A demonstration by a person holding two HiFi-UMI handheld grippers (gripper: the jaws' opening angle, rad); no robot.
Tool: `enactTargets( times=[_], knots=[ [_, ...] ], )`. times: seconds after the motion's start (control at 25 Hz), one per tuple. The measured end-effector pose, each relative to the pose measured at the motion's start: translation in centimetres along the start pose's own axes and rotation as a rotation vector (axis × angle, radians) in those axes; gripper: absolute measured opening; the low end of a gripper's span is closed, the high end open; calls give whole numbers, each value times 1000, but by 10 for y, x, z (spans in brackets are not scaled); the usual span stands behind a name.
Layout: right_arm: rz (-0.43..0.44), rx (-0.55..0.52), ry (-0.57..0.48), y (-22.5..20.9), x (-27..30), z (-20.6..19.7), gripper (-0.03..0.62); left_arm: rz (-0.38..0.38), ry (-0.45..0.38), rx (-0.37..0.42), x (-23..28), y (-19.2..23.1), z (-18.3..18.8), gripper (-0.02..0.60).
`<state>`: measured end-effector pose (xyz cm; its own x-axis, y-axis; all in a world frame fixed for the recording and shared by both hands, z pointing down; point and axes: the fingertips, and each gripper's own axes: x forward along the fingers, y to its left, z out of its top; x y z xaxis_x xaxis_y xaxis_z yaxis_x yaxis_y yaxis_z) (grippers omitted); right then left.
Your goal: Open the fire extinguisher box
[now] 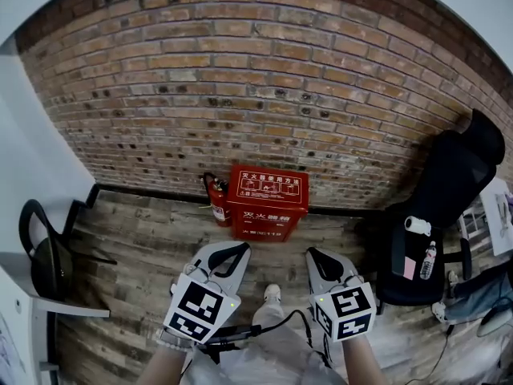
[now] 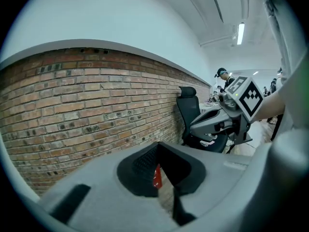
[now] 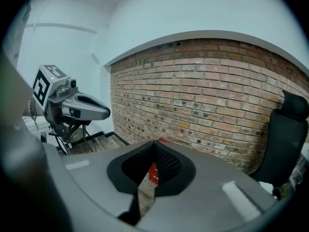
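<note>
The red fire extinguisher box [image 1: 268, 202] stands closed on the wooden floor against the brick wall [image 1: 264, 79]. Beside it on the left stands a red extinguisher [image 1: 216, 200]. My left gripper [image 1: 238, 251] and right gripper [image 1: 315, 255] hover side by side short of the box, both pointing at it, apart from it, both shut and empty. In the left gripper view the jaws of the left gripper [image 2: 158, 150] meet at the tips, and a sliver of the red box [image 2: 156, 177] shows behind them. The right gripper [image 3: 154, 146] looks the same, with the red box [image 3: 153, 173] behind it.
A black office chair [image 1: 449, 199] stands at the right by the wall, with a white roll and a bottle on its seat. Another dark chair [image 1: 44, 255] and a white desk edge are at the left. My shoe [image 1: 272, 293] is on the floor between the grippers.
</note>
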<state>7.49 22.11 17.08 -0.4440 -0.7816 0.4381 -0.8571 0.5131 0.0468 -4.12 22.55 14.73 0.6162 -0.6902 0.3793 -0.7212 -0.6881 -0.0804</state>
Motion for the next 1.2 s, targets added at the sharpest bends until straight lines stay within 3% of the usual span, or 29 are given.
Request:
enactTargets(
  times=[0.68,1.2],
  knots=[
    [151,10,79,-109,122,9,8,100,84,-100,134,69,12,-3],
    [234,12,158,-143,174,-14,8,150,143,-151,188,94,-6,-3]
  ],
)
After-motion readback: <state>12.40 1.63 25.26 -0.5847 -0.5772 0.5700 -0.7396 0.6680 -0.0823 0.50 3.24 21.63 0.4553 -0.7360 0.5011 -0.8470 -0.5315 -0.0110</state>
